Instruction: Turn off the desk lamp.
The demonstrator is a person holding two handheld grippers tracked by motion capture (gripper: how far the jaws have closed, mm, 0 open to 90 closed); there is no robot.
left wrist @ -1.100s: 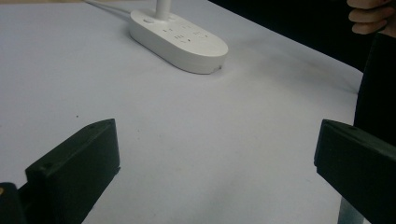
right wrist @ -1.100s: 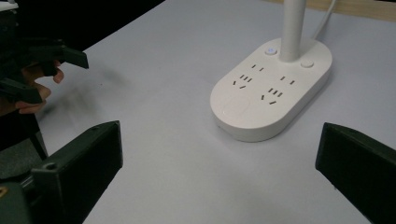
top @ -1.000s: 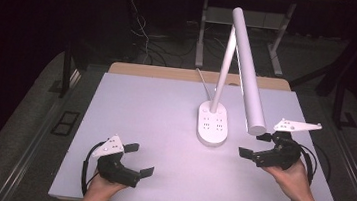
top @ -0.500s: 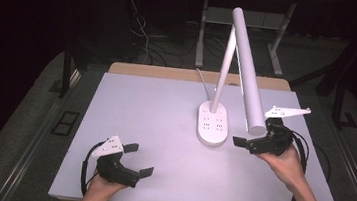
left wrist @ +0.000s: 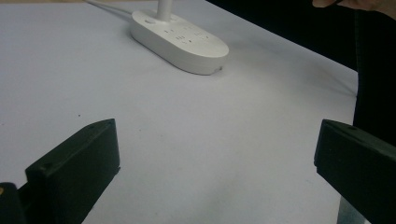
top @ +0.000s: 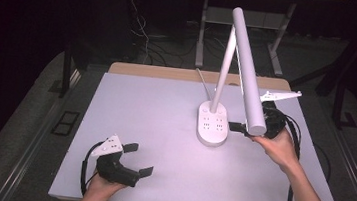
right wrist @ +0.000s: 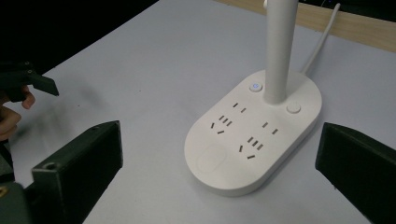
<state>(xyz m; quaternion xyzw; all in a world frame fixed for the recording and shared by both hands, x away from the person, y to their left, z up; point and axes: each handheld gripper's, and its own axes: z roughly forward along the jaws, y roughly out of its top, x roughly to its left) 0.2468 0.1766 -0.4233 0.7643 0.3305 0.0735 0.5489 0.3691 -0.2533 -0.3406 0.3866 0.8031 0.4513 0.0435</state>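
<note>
Claws both spread: right claw [top: 236, 127] beside lamp base [top: 213, 127], left claw [top: 140, 160] apart.

Lamp [top: 243, 62] was white throughout; base [right wrist: 254, 135] white with dark socket slots, one button lit blue. Table [top: 154, 123] was pale lilac-white, wood-coloured far edge. Left gripper [top: 136, 159] and right gripper [top: 240, 129] black, plates pale grey.

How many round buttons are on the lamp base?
2. On the lamp base, one round button with a blue light sits left of the stem in the right gripper view, and a plain one sits right of it.
</note>
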